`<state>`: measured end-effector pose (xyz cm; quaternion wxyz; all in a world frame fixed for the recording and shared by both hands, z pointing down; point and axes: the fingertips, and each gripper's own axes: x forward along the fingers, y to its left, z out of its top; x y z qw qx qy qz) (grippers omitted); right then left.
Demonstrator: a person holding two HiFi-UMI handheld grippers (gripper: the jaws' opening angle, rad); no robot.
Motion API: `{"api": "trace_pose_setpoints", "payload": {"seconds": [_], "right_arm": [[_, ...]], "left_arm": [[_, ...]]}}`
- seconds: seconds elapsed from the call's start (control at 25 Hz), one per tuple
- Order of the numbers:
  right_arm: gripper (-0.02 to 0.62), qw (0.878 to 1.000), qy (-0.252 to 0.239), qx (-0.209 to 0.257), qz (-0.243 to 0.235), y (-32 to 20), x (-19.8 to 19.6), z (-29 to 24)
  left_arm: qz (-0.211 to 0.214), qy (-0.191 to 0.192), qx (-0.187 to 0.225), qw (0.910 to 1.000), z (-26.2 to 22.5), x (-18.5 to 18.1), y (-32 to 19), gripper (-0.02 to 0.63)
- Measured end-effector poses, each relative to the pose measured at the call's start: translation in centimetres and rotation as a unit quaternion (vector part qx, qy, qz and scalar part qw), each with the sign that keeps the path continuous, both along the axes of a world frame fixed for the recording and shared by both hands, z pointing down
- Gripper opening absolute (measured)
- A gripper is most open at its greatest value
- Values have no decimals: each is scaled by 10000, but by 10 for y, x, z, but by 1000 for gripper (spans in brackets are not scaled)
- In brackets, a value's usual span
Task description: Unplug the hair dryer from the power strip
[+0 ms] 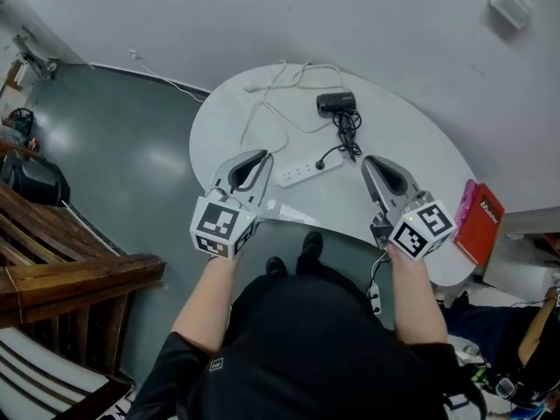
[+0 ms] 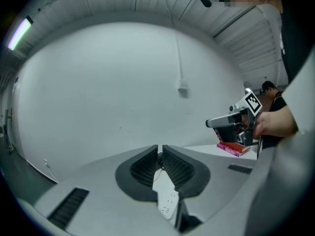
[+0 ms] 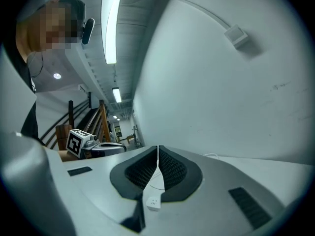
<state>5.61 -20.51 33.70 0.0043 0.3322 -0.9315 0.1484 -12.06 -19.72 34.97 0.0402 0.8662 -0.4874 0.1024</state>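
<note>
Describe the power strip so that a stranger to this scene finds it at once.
Find the round white table by the wall. Near its front edge lies the power strip. It is a long white bar with one black plug in it, unlike the black hair dryer behind it.

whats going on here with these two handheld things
A person at a round white table holds tongs in each hand. The left tongs and right tongs are shut and empty, poised on either side of the white power strip. The black hair dryer lies beyond, its cord plugged into the strip.
</note>
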Motion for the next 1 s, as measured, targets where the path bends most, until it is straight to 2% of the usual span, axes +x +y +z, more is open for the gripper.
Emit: {"api": "trace_pose_setpoints", "payload": {"seconds": [0.24, 0.36, 0.52, 0.64, 1.0], "right_arm": [[37, 9996, 13, -93, -251, -20, 5, 19], [37, 9993, -11, -296, -216, -26, 6, 36], [38, 9986, 19, -521, -112, -35, 6, 56], [38, 9975, 68, -707, -55, -38, 4, 69], [38, 9959, 154, -887, -32, -47, -9, 102]], "left_arm": [[93, -105, -136, 9998, 13, 27, -21, 26], [235, -137, -304, 9992, 30, 36, -29, 31], [492, -168, -636, 9966, 61, 45, -41, 89], [661, -191, -773, 9946, 77, 48, -46, 94], [1203, -328, -1106, 9860, 130, 58, -56, 106]]}}
